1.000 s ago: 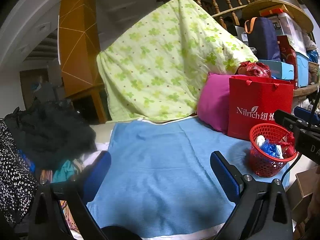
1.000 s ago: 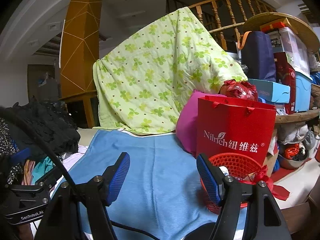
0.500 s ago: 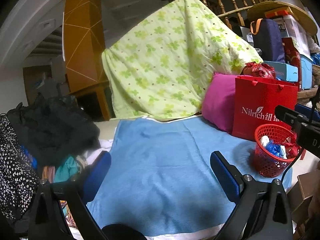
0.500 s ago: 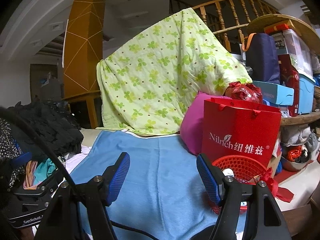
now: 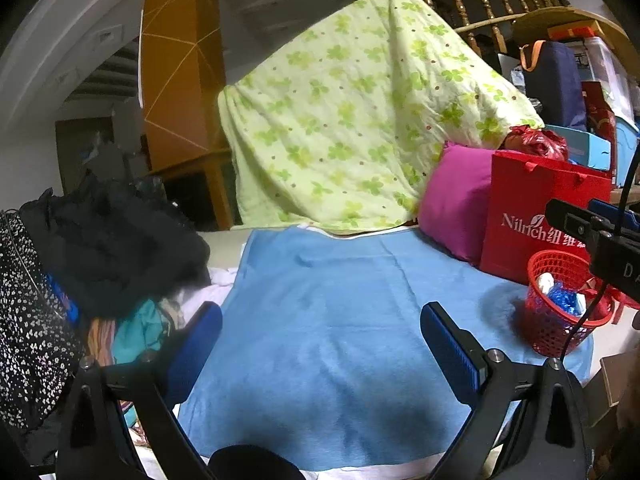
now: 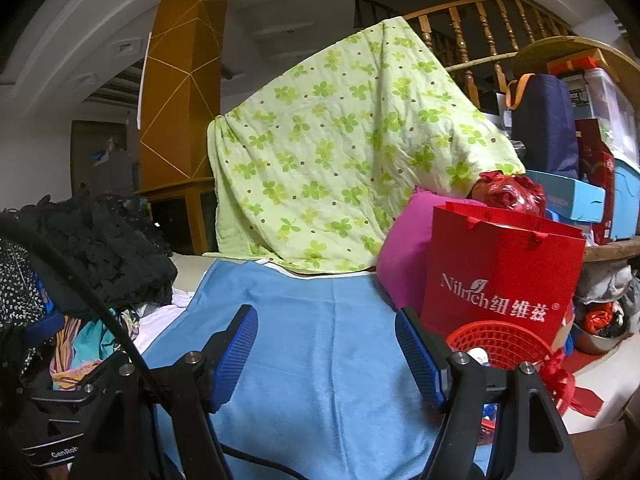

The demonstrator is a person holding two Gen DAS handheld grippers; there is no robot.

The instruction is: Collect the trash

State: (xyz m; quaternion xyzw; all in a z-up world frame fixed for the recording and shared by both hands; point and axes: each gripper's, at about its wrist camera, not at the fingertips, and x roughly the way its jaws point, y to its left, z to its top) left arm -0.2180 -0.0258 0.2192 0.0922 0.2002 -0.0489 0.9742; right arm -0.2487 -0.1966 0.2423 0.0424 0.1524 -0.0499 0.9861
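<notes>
A: What is taking up most of the view?

B: A pale green quilt printed with clover leaves [image 5: 360,120] is hanging draped behind everything. In front of the quilt a light blue fleece blanket [image 5: 340,340] is lying spread flat.

A: And off to the side of that blanket?

B: At its left edge a heap of dark and patterned clothes [image 5: 100,252] is piling up. At its far right corner a magenta cushion [image 5: 456,204] is leaning, with a glossy red paper gift bag with white lettering [image 6: 500,276] standing upright just beside it.

A: Where is the trash sitting?

B: It is lying in a small round red plastic mesh basket [image 5: 556,312], which is standing on the blanket's right edge, just in front of the gift bag. White and blue wrappers [image 5: 560,296] are showing inside it.

A: What are the grippers doing?

B: The left gripper [image 5: 320,352] is hovering over the blanket, its blue fingers [image 5: 448,356] spread wide and gripping nothing. The right gripper [image 6: 324,352] is hanging over the blanket too, fingers [image 6: 416,356] parted and empty, the right one just beside the basket.
</notes>
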